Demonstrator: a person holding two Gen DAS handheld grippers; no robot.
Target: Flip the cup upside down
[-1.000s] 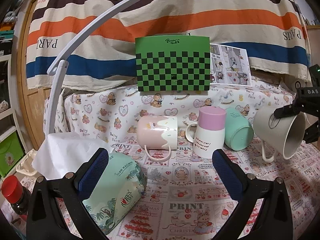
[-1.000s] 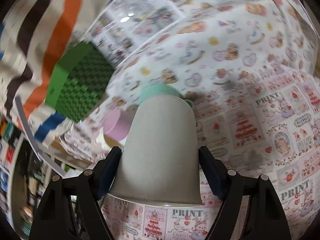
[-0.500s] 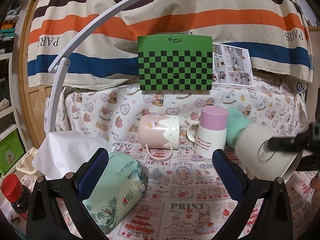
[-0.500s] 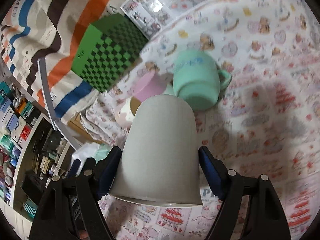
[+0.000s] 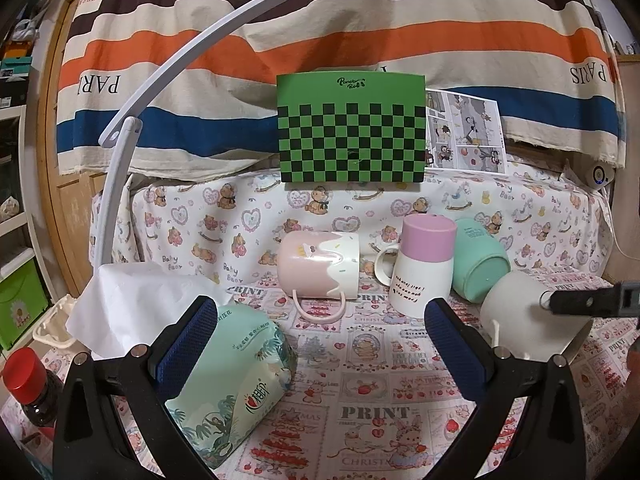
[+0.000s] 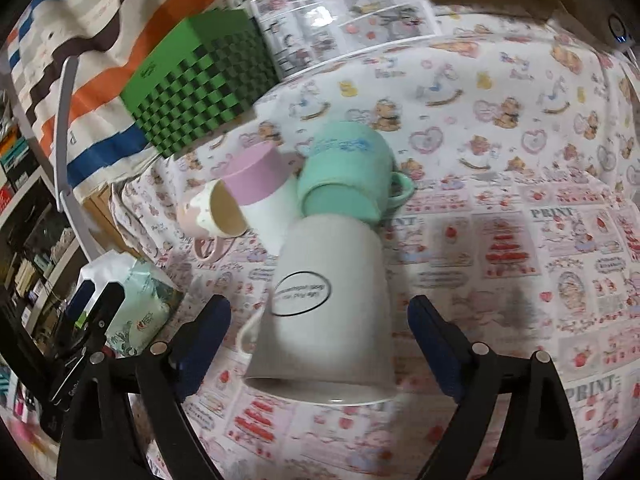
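A plain white mug [image 6: 324,304] stands upside down on the printed cloth, rim down, its handle to the left. It also shows at the right of the left wrist view [image 5: 516,312]. My right gripper [image 6: 320,344] is open, its blue pads apart from the mug on both sides. One right finger [image 5: 588,304] shows in the left wrist view against the mug. My left gripper [image 5: 320,344] is open and empty, low over the cloth, just right of a tissue pack [image 5: 232,372].
A pink-topped cup [image 5: 424,264] stands upside down beside a teal mug [image 5: 480,264] and a pink-and-white mug [image 5: 320,268] lying on its side. A green checkered box [image 5: 352,128] stands behind. A red-capped bottle [image 5: 28,384] and white lamp arm [image 5: 116,184] are at left.
The right gripper has turned the white mug over, set it rim-down on the cloth, and opened off it. The left gripper has stayed in place.
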